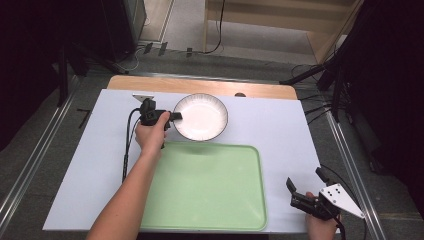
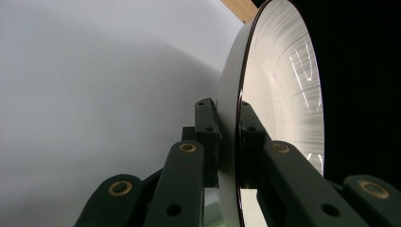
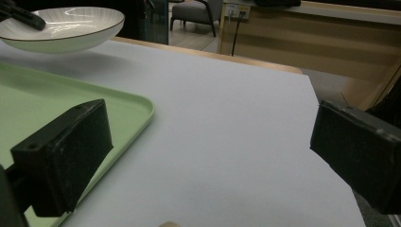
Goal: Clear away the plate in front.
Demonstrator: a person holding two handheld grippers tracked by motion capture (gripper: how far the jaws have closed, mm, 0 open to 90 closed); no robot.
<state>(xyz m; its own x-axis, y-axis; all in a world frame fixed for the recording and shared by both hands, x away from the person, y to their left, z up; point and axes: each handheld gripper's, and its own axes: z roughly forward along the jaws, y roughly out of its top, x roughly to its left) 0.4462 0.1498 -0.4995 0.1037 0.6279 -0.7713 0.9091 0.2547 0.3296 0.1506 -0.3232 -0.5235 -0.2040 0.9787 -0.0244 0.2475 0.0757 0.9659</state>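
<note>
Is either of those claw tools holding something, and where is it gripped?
The left gripper pinches the white bowl by its rim. The right gripper stands open, holding nothing.

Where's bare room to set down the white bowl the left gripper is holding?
The pale green plastic tray lies bare, just below the white striped bowl. White sheet right of the bowl is free too. The right gripper crowds the near right corner.

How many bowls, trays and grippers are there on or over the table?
Bowls: 1, the white bowl
Trays: 1, the green tray
Grippers: 2, the left gripper and the right gripper
Total: 4
</note>
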